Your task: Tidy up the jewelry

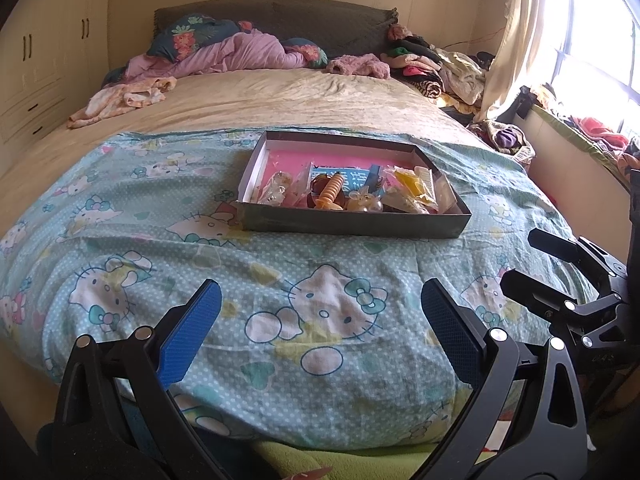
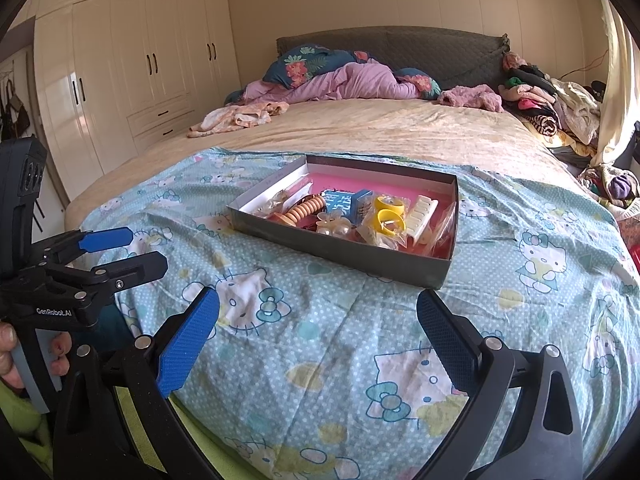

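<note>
the bed's cartoon-cat quilt gives a flat, soft work surface. on it sits the shallow box, all the jewelry heaped at its near end, within reach. left gripper and right gripper hover short of it, both spread wide, holding nothing.

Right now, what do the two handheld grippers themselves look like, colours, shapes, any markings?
Both match. The left gripper and right gripper have black angular frames with silver rivet pins and two flat fingers faced with blue textured pads. Seen from the right wrist view, the left gripper's body carries white "GenRobot.AI" lettering and a pale grey-blue handle. No cables or sleeves show.
</note>
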The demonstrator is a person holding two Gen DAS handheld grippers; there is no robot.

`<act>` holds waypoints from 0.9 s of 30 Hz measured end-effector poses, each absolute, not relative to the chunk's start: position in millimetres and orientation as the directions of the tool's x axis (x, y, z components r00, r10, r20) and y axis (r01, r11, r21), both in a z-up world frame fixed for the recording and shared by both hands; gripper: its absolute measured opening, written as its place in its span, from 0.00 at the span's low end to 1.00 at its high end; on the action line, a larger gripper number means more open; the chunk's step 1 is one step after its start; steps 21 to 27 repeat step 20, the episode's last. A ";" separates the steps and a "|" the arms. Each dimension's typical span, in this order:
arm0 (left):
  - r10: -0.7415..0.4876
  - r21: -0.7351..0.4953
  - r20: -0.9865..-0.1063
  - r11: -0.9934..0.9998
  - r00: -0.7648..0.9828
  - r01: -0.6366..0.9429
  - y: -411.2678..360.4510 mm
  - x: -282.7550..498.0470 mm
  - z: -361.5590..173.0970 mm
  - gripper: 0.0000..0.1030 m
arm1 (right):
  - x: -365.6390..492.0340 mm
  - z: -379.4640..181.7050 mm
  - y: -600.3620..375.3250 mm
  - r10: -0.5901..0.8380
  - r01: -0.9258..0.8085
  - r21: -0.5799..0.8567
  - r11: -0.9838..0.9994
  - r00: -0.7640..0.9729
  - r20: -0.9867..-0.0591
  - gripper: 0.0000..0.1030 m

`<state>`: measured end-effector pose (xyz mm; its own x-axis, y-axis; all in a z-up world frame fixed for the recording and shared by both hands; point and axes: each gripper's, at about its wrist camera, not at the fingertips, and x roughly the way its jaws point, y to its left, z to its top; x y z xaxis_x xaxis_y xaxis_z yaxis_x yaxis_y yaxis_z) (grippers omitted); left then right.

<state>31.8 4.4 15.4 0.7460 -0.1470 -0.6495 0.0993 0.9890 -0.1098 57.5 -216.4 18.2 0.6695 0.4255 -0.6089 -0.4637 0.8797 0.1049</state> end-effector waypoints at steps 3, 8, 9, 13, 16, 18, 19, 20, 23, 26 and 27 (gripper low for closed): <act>-0.151 -0.120 -0.659 0.988 0.737 0.095 4.9 33.7 14.4 0.91 | 60.1 16.2 -219.0 0.417 -0.455 0.105 0.884 0.669 -0.615 0.96; -0.133 -0.144 -0.681 0.989 0.720 0.046 18.6 43.4 9.7 0.91 | 75.1 9.4 -239.5 0.390 -0.398 0.137 0.907 0.673 -0.629 0.96; -0.124 -0.148 -0.683 0.989 0.720 0.030 25.2 47.0 8.7 0.91 | 81.9 6.9 -247.7 0.372 -0.371 0.143 0.918 0.676 -0.636 0.95; -0.010 -0.113 -0.708 0.989 0.706 -0.098 69.4 76.8 3.7 0.91 | 115.7 -6.9 -300.6 0.245 -0.215 0.127 0.968 0.719 -0.650 0.95; 0.132 -0.059 -0.737 0.964 0.663 -0.258 130.7 115.2 -8.1 0.91 | 150.2 -19.2 -359.8 0.075 -0.039 0.069 0.997 0.754 -0.652 0.95; 0.196 -0.041 -0.764 0.936 0.615 -0.349 173.9 141.5 -19.3 0.91 | 176.9 -28.0 -407.4 -0.059 0.099 0.024 0.995 0.753 -0.656 0.95; 0.233 -0.034 -0.777 0.912 0.584 -0.410 199.2 156.0 -26.9 0.91 | 189.9 -33.2 -430.0 -0.116 0.164 0.009 0.986 0.736 -0.667 0.95; 0.246 -0.047 -0.786 0.892 0.568 -0.451 221.8 168.8 -34.3 0.91 | 204.8 -39.0 -455.6 -0.160 0.228 0.009 0.974 0.711 -0.685 0.95; 0.246 -0.047 -0.786 0.892 0.568 -0.451 221.8 168.8 -34.3 0.91 | 204.8 -39.0 -455.6 -0.160 0.228 0.009 0.974 0.711 -0.685 0.95; 0.246 -0.047 -0.786 0.892 0.568 -0.451 221.8 168.8 -34.3 0.91 | 204.8 -39.0 -455.6 -0.160 0.228 0.009 0.974 0.711 -0.685 0.95; 0.246 -0.047 -0.786 0.892 0.568 -0.451 221.8 168.8 -34.3 0.91 | 204.8 -39.0 -455.6 -0.160 0.228 0.009 0.974 0.711 -0.685 0.95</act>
